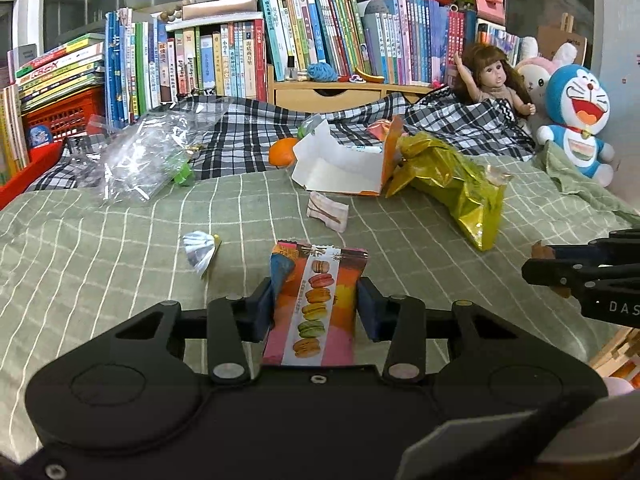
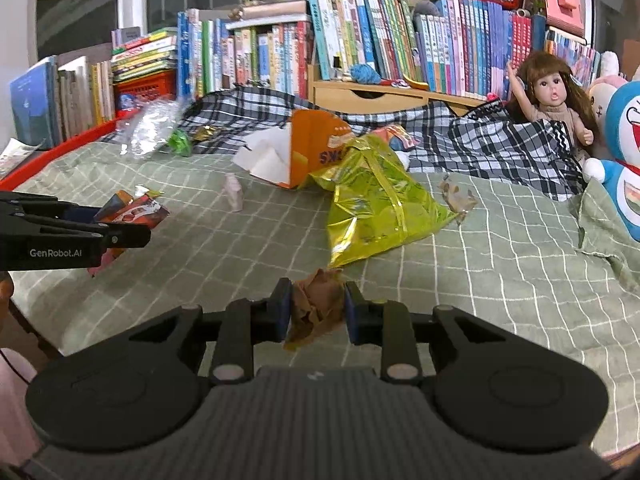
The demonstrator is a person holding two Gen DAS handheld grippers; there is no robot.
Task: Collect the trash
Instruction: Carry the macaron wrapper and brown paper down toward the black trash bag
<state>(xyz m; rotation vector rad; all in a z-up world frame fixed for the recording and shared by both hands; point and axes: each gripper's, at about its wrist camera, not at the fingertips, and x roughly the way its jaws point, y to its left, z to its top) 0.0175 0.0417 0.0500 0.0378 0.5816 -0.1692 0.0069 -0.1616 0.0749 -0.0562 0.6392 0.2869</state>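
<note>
My left gripper (image 1: pixel 316 304) is shut on a macaron-print snack wrapper (image 1: pixel 316 304), held above the green checked bedspread (image 1: pixel 120 240). My right gripper (image 2: pixel 316 306) is shut on a crumpled brown paper wad (image 2: pixel 318 304). Each gripper shows at the edge of the other view: the right one (image 1: pixel 536 264) at the right, the left one (image 2: pixel 132 220) at the left with its wrapper. Loose trash lies on the bed: a yellow foil bag (image 1: pixel 460 184), an orange and white carton (image 1: pixel 348 164), a small pink wrapper (image 1: pixel 327 211), a silver foil wrapper (image 1: pixel 200 248), a clear plastic bag (image 1: pixel 136 156) and a brown scrap (image 2: pixel 458 198).
A plaid blanket (image 1: pixel 248 136) lies bunched at the back, with an orange fruit (image 1: pixel 282 151) on it. Rows of books (image 1: pixel 320 40) and a wooden drawer shelf (image 1: pixel 336 94) stand behind. A doll (image 1: pixel 494 76) and a blue plush toy (image 1: pixel 576 116) sit at the right. A red crate (image 1: pixel 64 114) stands at the left.
</note>
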